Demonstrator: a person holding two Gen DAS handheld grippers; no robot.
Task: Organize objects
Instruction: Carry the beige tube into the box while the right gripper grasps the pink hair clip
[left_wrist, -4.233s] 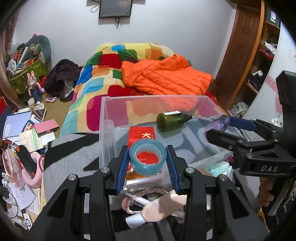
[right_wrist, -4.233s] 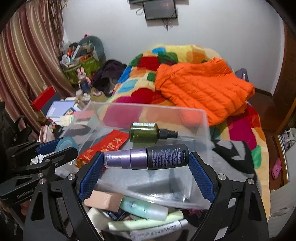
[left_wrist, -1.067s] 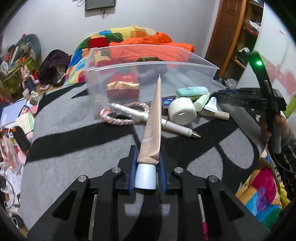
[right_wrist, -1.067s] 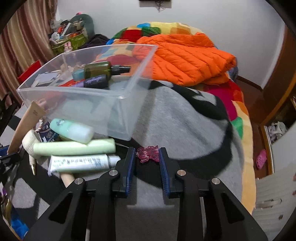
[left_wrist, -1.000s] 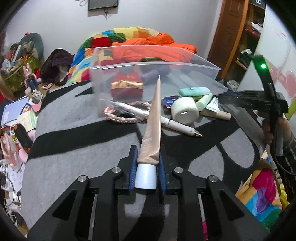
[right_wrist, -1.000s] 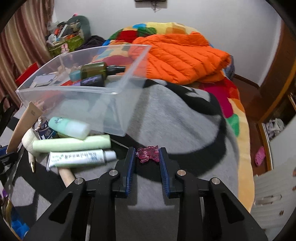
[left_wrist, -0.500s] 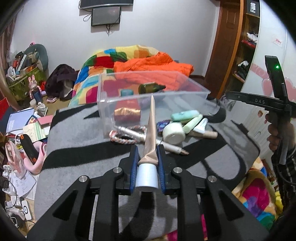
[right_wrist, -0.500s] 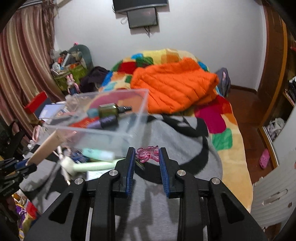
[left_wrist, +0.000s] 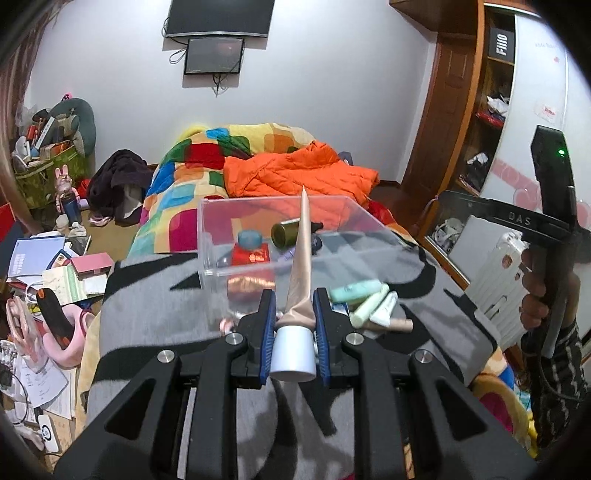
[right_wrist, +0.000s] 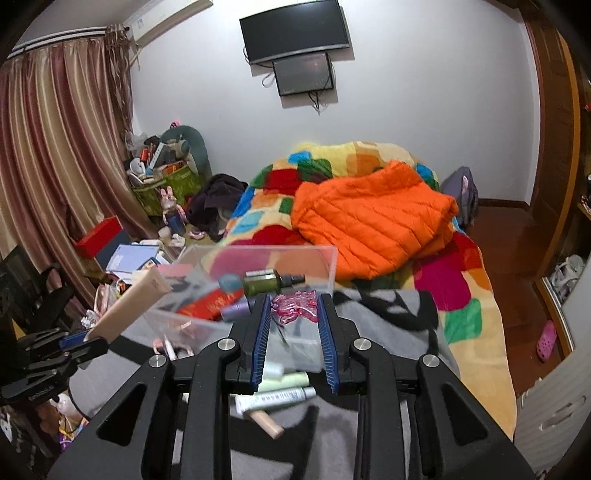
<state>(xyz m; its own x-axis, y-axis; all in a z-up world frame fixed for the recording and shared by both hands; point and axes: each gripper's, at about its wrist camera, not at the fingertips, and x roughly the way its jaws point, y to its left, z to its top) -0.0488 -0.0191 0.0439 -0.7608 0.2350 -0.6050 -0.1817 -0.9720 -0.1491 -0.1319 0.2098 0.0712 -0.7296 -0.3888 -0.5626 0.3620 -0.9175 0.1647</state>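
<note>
Two grippers are loaded at this moment, and each load is judged to be bound for the clear plastic bin (left_wrist: 354, 218) that stands on the grey-and-black blanket (left_wrist: 155, 317). The left gripper (left_wrist: 294, 328) is clamped on a beige tube (left_wrist: 300, 254) just above its white cap (left_wrist: 292, 352), with the tube's flat crimped end pointing forward and up over the bin. The right gripper (right_wrist: 294, 319) is closed on a small pink hair clip (right_wrist: 295, 304), held above the near wall of the bin. Inside the bin lie a green bottle (right_wrist: 267, 281), a red packet (right_wrist: 210, 303), a purple bottle (right_wrist: 236, 308) and a teal roll of tape (left_wrist: 250, 238). Several tubes (left_wrist: 364, 299) remain on the blanket in front of the bin. To complete the step well, carry each load forward until it is fully past the near wall before lowering. Tip the long tube toward horizontal so that it lies flat beside the bottles and does not lean on the rim. Lower each item close to the floor of the bin before opening the jaws, since the clip is light and could bounce out. Release one side at a time, so the two grippers do not meet over the opening. Keep both grips firm during travel.
</note>
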